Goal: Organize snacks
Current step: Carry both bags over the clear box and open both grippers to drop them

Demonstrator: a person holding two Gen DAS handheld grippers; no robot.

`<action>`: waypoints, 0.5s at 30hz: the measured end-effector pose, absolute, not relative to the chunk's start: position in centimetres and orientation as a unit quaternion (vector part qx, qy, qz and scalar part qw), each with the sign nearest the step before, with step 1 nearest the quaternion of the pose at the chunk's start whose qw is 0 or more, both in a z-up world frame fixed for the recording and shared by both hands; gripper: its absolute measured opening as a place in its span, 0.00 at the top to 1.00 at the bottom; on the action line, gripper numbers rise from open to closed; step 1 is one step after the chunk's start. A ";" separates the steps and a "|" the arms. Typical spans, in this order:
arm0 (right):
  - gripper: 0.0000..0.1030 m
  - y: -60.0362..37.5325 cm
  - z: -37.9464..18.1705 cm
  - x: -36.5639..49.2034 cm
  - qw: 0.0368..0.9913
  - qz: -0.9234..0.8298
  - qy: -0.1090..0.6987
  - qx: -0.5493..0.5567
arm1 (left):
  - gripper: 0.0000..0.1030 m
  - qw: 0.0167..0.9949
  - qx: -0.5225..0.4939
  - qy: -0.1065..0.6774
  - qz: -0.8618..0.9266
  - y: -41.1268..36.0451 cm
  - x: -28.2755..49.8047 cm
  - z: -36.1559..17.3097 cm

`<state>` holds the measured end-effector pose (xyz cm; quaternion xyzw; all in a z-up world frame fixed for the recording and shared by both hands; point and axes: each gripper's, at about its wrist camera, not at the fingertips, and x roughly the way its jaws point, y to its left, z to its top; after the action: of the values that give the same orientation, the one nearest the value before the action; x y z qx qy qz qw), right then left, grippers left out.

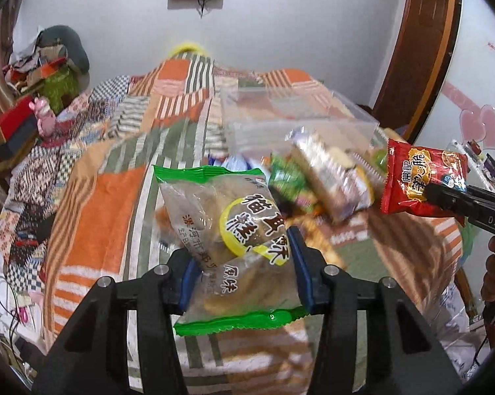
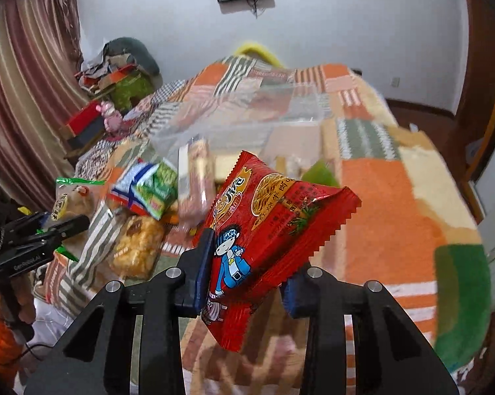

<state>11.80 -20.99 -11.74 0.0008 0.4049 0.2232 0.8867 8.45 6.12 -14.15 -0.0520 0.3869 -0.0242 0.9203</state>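
Above the patchwork bed (image 1: 92,197), both tongs are loaded and lifted clear of the bedspread. The left tongs (image 1: 244,270) are clamped across the middle of a clear packet with green ends (image 1: 227,230), its biscuits showing through the film; gripping it at the waist keeps the flat packet from swinging. The right tongs (image 2: 247,279) pinch a red snack packet (image 2: 267,230) near its lower edge, so most of it stands up and tilts to the right.

Between and beyond them lies the loose pile of remaining snacks (image 2: 148,197) on the bed, among them a green-and-blue packet and a pale golden one, blurred in both views. Just behind the pile sits a transparent plastic box (image 1: 300,112), open-topped as far as can be told. It is probably the destination, which would explain why both packets are held raised and pointed toward it.
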 end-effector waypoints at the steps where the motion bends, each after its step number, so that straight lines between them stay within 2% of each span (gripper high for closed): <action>1: 0.69 -21.1 -11.4 11.8 0.889 0.222 0.400 0.001 | 0.53 0.923 -0.051 0.382 -0.025 6.0 8.7 -13.7; 15: 0.69 -21.3 -7.9 15.8 0.921 0.214 0.326 -0.004 | 0.53 0.946 -0.031 0.322 -0.032 3.8 15.1 -8.8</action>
<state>15.83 -21.25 -7.86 -0.0036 0.3263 0.2140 0.9207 15.07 3.77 -8.76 -0.0308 0.3222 -0.0321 0.9456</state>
